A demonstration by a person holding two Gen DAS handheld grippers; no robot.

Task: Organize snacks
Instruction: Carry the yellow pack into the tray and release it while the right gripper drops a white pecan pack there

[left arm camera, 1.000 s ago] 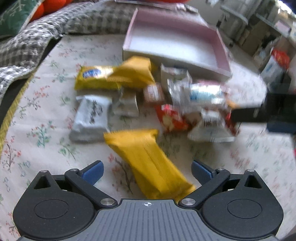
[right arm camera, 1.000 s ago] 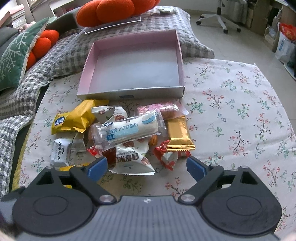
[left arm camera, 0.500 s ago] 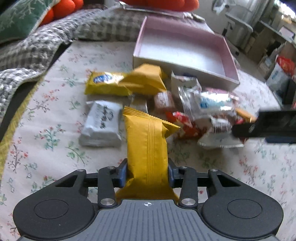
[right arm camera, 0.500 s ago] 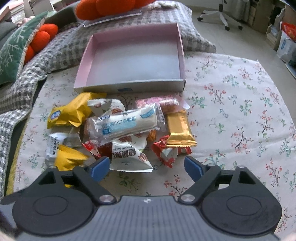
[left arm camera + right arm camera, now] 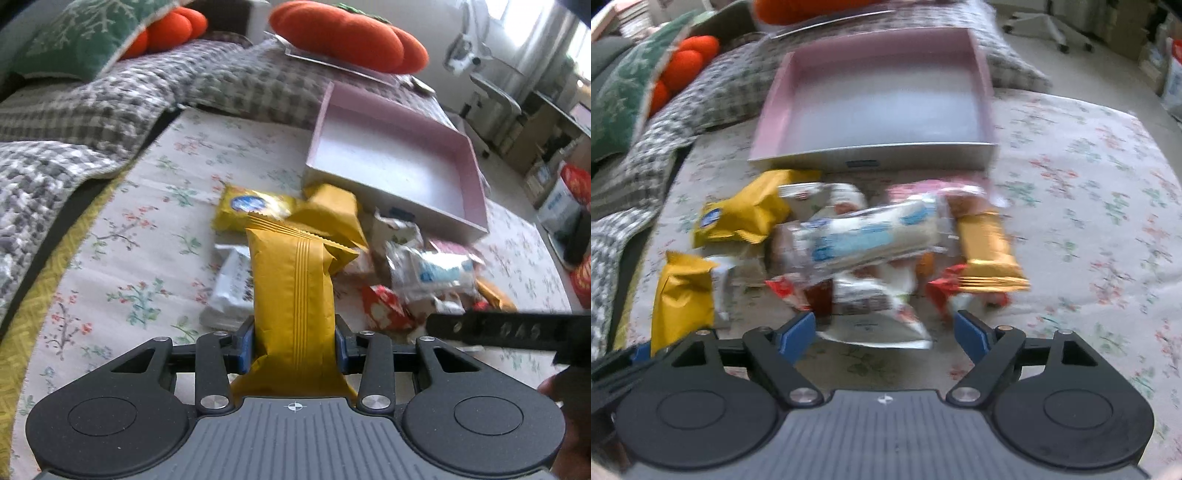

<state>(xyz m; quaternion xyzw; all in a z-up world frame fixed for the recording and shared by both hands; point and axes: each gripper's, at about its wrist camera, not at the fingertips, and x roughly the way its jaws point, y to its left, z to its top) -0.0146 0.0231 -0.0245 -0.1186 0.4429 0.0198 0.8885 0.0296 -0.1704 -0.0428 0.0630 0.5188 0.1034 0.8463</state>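
The left gripper point(image 5: 294, 350) is clamping a yellow snack bar point(image 5: 293, 295); the right gripper point(image 5: 885, 328) is hanging agape over the snack pile point(image 5: 857, 243) on the floral cloth point(image 5: 1089, 221). Beyond, a pink tray point(image 5: 879, 99) is sitting at the cloth's far edge, checked blanket point(image 5: 110, 96) and orange cushions point(image 5: 343, 37) behind.

A floral tablecloth point(image 5: 122, 258) fills the centre. At ten o'clock lies a grey checked blanket point(image 5: 110, 99), with a green cushion point(image 5: 85, 37) above it. Orange plush cushions point(image 5: 343, 37) sit at twelve; an office chair point(image 5: 495, 99) stands at two.
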